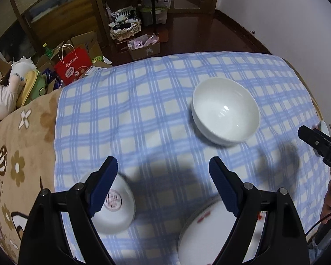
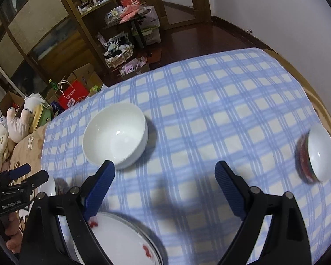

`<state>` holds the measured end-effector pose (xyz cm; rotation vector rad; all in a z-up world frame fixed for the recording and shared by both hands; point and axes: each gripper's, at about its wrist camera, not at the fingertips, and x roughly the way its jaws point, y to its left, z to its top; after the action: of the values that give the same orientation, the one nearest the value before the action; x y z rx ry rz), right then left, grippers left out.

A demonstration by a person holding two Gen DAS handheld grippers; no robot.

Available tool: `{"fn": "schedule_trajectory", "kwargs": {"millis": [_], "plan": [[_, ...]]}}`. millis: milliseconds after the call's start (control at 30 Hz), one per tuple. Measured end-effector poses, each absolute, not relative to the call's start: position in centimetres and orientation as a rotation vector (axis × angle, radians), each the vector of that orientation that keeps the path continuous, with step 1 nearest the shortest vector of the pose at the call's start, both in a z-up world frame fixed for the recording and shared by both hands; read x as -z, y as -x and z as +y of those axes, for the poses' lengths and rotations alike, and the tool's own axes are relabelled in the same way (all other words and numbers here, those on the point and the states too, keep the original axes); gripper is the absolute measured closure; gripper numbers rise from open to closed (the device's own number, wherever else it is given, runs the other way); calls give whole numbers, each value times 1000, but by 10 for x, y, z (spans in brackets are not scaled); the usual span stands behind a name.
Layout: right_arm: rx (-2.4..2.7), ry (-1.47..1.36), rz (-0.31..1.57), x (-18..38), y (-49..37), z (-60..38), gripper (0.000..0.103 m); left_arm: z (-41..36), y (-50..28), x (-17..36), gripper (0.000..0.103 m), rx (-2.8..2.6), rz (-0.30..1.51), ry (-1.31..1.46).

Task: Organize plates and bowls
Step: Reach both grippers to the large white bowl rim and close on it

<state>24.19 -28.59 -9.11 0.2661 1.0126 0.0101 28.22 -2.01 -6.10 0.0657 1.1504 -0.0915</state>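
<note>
Both tongs wide open and empty above the checked cloth [image 1: 156, 101]

Nearest, the red-flecked plate [image 1: 209, 231] lies under the left gripper [image 1: 163, 165] and beside the right gripper [image 2: 164, 165]; an upturned small bowl [image 1: 114, 207] sits left of it; farther ahead, between both, stands the white bowl [image 1: 225, 110]; the red-banded bowl [image 2: 315, 154] lies far right, nearer the right gripper.

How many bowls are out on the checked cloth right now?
3. A plain white bowl sits upright mid-cloth. A small white bowl lies upside down at the near left. A bowl with a red-patterned outside is at the far right edge. The near edge is partly hidden.
</note>
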Motion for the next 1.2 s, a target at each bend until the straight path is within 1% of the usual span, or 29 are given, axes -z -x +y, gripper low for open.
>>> {"fn": "schedule_trajectory", "kwargs": {"millis": [267, 400, 533, 733, 767, 800, 833, 867, 900, 933, 967, 1000, 1033, 1067, 1100, 1200], "plan": [[-50, -212, 1040, 98, -292, -271, 7, -32, -325, 77, 19, 101, 1178, -79], [-107, -319, 1095, 116, -315, -271, 7, -36, -343, 90, 19, 101, 1203, -69], [-117, -287, 1121, 131, -331, -265, 8, -45, -356, 103, 19, 113, 1213, -87], [-149, -259, 1171, 155, -345, -254, 30, -57, -371, 118, 20, 125, 1237, -69], [-151, -260, 1175, 158, -346, -252, 36, -59, -372, 120, 23, 123, 1238, -65], [-153, -262, 1179, 161, -347, -251, 40, -61, -374, 123, 33, 118, 1243, -67], [-159, -264, 1186, 164, -349, -250, 51, -63, -377, 127, 40, 106, 1262, -80], [-159, -265, 1189, 165, -351, -249, 66, -64, -380, 132, 57, 97, 1289, -87], [-159, -258, 1194, 166, -352, -248, 74, -64, -382, 135, 66, 102, 1308, -68], [-162, -247, 1195, 167, -353, -246, 83, -62, -383, 137, 69, 104, 1319, -21], [-165, -235, 1195, 167, -353, -244, 84, -60, -383, 138, 73, 97, 1317, 12], [-167, -211, 1195, 167, -353, -241, 84, -59, -383, 139, 80, 97, 1313, 28], [-168, -192, 1197, 167, -353, -238, 85, -60, -383, 139, 83, 104, 1309, 35], [-164, -173, 1201, 168, -353, -237, 90, -62, -383, 141, 90, 115, 1314, 30], [-160, -162, 1208, 168, -354, -237, 91, -63, -382, 142, 95, 129, 1317, 29], [-145, -170, 1234, 171, -354, -238, 92, -68, -378, 141, 95, 131, 1306, 15]]}}
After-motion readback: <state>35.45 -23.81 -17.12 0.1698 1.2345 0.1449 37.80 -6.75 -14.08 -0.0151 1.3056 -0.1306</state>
